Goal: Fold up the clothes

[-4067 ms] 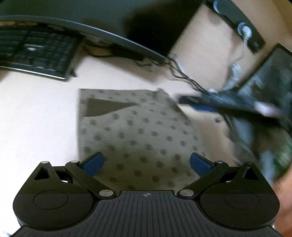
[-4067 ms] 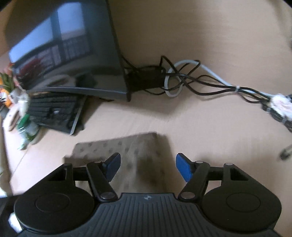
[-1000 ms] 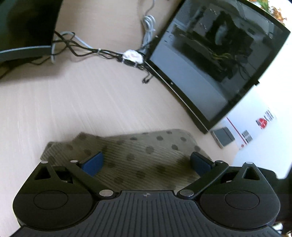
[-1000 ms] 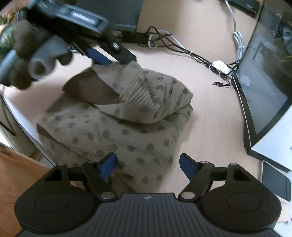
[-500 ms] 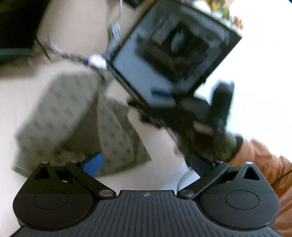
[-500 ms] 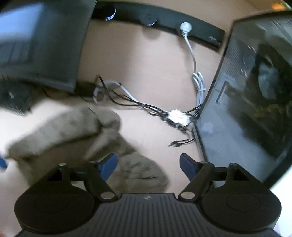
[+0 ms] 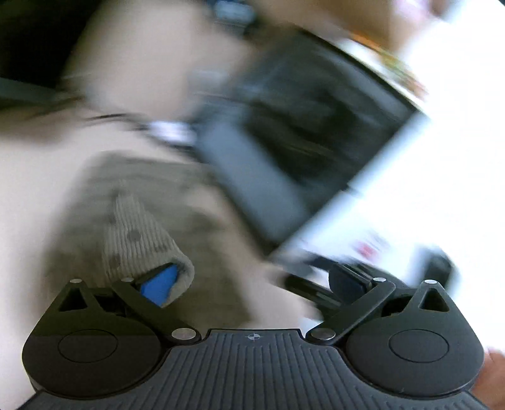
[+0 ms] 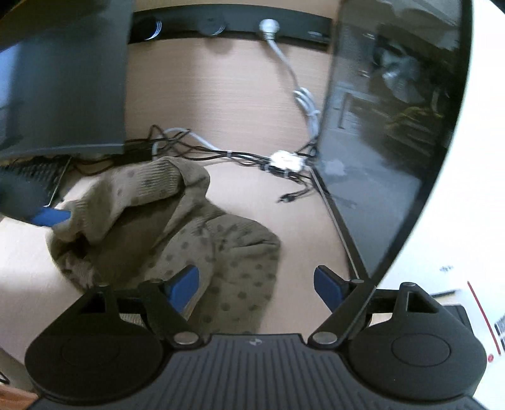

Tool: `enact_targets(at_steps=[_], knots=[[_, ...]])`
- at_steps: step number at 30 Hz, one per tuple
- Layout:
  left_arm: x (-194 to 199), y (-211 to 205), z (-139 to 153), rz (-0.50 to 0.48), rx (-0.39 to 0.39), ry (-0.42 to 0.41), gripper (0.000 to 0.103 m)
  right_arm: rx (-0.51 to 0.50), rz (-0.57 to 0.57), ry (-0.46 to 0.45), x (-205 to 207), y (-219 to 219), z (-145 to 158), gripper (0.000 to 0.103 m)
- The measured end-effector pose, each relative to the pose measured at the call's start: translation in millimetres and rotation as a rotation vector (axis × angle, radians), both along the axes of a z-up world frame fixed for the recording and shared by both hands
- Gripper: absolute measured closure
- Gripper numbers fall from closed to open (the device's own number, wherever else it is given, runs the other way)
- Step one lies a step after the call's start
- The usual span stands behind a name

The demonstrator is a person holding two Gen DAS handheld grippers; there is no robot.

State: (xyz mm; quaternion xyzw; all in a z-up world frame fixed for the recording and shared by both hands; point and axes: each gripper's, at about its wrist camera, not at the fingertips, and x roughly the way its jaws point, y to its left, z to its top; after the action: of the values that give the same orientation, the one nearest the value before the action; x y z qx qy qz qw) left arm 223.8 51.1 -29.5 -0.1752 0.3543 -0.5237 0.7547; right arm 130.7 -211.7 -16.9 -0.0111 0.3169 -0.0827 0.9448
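An olive ribbed garment with dark dots lies crumpled on the light wood desk. In the left wrist view, which is badly blurred, a fold of the garment hangs draped over my left gripper's left fingertip. My left gripper stands wide open. In the right wrist view that blue fingertip lifts the garment's left edge. My right gripper is open and empty, just above the garment's near right part.
A dark monitor and a keyboard stand at the left. A glass-sided computer case stands at the right. A tangle of cables lies behind the garment. A black bar runs along the desk's back.
The left gripper has swung fast, with part of the garment hanging on its left finger. The garment has gone from a tidy fold to a crumpled heap. The right gripper has moved slightly closer.
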Motion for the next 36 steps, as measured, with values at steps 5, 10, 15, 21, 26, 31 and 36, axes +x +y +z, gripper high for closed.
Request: enact_targets(at_steps=[5,10,15,21,26,31,36], knots=[[-7,13,8,-0.056,-0.053,0.038,0.000,0.152,0.033,-0.048,14,24,9,0.022],[-1,62,10,0.041,-0.072,0.062,0.000,0.400,0.017,-0.123,42,45,31,0.022],[6,108,11,0.138,-0.082,0.060,0.000,0.346,0.069,-0.086,83,85,19,0.022],[15,147,-5,0.258,-0.043,0.112,0.000,-0.029,-0.057,0.056,62,76,-27,0.023],[25,180,-21,0.342,-0.037,0.175,0.000,0.265,-0.289,0.067,30,13,-17,0.036],[33,179,-28,0.321,-0.019,0.219,0.000,0.527,-0.136,-0.012,40,45,-7,0.032],[28,180,-30,0.312,0.017,0.222,0.000,0.486,-0.131,0.049,83,72,-48,0.029]])
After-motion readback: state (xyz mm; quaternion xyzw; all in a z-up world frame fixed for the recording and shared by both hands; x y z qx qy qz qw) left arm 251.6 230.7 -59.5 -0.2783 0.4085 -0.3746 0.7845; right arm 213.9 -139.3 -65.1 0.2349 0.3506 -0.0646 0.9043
